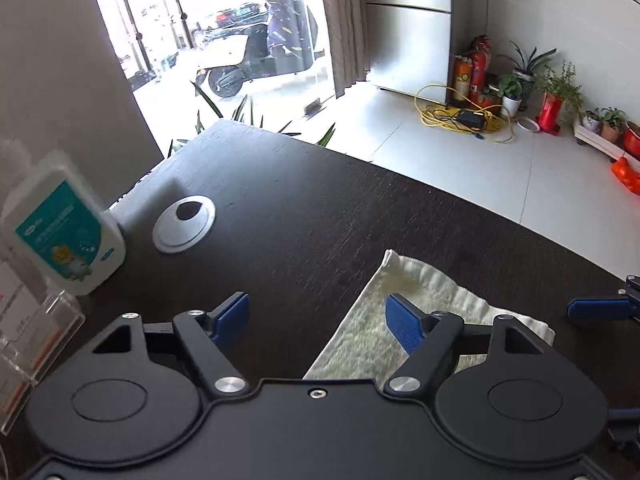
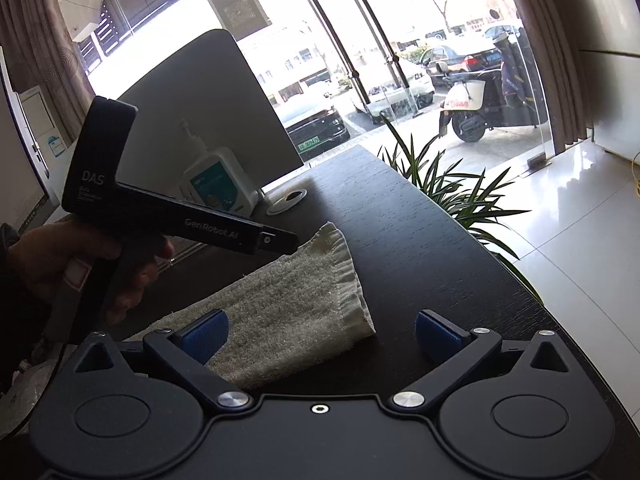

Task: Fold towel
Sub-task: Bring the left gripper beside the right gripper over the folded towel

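Left gripper (image 1: 318, 322): jaws wide apart, nothing between the pads; left finger (image 1: 232, 316) over bare table (image 1: 320, 208), right finger (image 1: 404, 326) above the towel's left part. Towel (image 2: 288, 312): cream, folded, flat on the dark table, right of the sanitiser bottle (image 1: 66, 236). Right gripper (image 2: 320, 336): jaws wide, empty; left finger (image 2: 204, 338) above the towel, contact not discernible.

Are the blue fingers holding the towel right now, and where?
No. Both grippers are open: the left gripper and the right gripper hover over the folded towel, with nothing pinched between their fingers.
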The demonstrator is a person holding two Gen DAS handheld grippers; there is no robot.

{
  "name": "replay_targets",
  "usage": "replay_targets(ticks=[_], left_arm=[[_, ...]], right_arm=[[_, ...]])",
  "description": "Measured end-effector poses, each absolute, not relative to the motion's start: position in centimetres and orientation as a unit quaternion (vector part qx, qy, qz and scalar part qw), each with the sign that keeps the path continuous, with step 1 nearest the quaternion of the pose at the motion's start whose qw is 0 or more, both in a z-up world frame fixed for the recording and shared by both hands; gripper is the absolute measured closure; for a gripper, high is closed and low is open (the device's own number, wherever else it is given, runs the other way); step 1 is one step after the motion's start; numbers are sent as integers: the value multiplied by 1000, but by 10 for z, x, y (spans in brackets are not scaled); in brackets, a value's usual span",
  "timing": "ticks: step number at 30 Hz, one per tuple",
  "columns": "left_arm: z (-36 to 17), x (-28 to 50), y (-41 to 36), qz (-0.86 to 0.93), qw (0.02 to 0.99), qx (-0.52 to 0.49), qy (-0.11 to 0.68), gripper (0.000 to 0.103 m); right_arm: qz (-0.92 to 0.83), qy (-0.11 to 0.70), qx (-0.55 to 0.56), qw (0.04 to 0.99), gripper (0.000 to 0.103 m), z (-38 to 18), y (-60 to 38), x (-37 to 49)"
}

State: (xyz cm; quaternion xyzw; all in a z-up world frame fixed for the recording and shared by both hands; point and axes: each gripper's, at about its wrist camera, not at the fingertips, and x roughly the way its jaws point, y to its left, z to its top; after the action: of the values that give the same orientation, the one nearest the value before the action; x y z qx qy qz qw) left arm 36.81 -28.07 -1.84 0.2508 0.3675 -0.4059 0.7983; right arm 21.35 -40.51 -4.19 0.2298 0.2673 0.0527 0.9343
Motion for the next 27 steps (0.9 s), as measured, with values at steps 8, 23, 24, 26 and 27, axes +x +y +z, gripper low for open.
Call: replay_targets(ticks=[8,23,24,26,27], left_arm=[[-33,388,-289,-435,786,226,377,24],[-37,404,-283,-475,763,224,376,23],[-37,404,-281,-479,762,225,373,23],[-37,404,-280,-481,762,226,370,23],[-37,403,-280,-481,762,227,368,24]], right_arm=[[57,265,232,934,18,-43,-404,217],[45,270,260,926,37,-43,-403,220],[45,270,259,926,37,-43,-402,219],[45,269,258,927,37,-43,-401,220],[45,269,259,926,38,-43,-401,220]])
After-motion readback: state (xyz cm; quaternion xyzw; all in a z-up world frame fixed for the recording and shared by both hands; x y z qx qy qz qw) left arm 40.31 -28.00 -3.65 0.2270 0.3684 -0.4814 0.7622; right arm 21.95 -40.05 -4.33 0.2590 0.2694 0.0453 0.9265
